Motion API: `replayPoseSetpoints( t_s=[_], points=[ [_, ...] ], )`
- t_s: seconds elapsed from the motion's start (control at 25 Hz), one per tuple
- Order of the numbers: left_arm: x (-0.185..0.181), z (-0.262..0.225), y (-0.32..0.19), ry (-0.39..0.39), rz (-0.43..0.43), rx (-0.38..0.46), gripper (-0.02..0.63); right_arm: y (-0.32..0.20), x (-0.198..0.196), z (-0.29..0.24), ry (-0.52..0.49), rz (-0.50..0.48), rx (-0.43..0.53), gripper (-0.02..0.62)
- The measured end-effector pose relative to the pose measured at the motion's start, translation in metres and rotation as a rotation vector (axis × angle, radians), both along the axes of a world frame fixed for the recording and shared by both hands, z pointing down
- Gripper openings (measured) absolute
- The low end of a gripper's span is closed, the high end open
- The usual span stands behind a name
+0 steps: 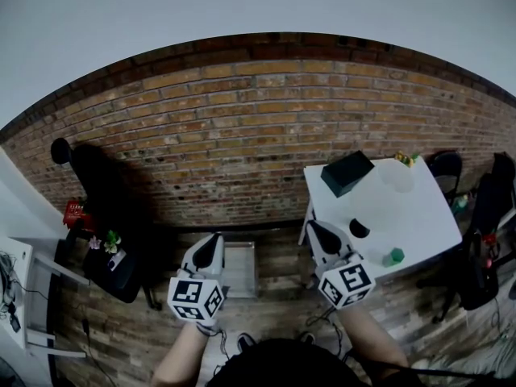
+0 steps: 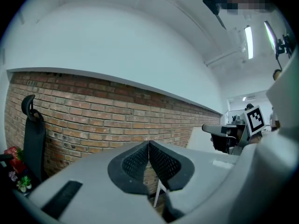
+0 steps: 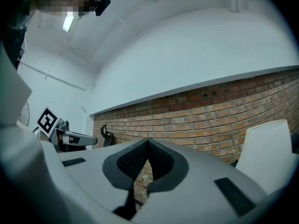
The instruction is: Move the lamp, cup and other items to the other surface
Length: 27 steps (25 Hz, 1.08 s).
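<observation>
Jaws closed on both grippers, nothing held, aimed level at the brick wall

Left gripper and right gripper were each pinched shut with only air between the pads, neither touching a task item. The items I could see sat on the white table: a dark box, a small black object and a green piece near the front edge (which was lamp or cup, too small to tell). That fitted things waiting to leave the table, or things set down there, so I judged the sound course was holding the right gripper clear of the table's corner. The box's contents were hidden; the low white-rimmed stand between the grippers showed nothing I could make out
</observation>
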<state>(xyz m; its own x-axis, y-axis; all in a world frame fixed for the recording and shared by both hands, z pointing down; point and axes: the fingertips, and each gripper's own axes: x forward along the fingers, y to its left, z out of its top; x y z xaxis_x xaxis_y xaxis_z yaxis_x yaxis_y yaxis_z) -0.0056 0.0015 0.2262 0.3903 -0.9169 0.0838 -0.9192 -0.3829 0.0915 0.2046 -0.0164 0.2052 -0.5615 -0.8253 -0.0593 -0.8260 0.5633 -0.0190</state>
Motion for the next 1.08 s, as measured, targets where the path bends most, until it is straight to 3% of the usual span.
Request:
replayPoseSetpoints(
  t_s=[1.08],
  points=[
    [-0.0025,0.0051,-0.004,0.008,-0.014,-0.024,0.008,-0.0029,-0.0033,0.0002,0.008,-0.018,0.002,0.003]
  ],
)
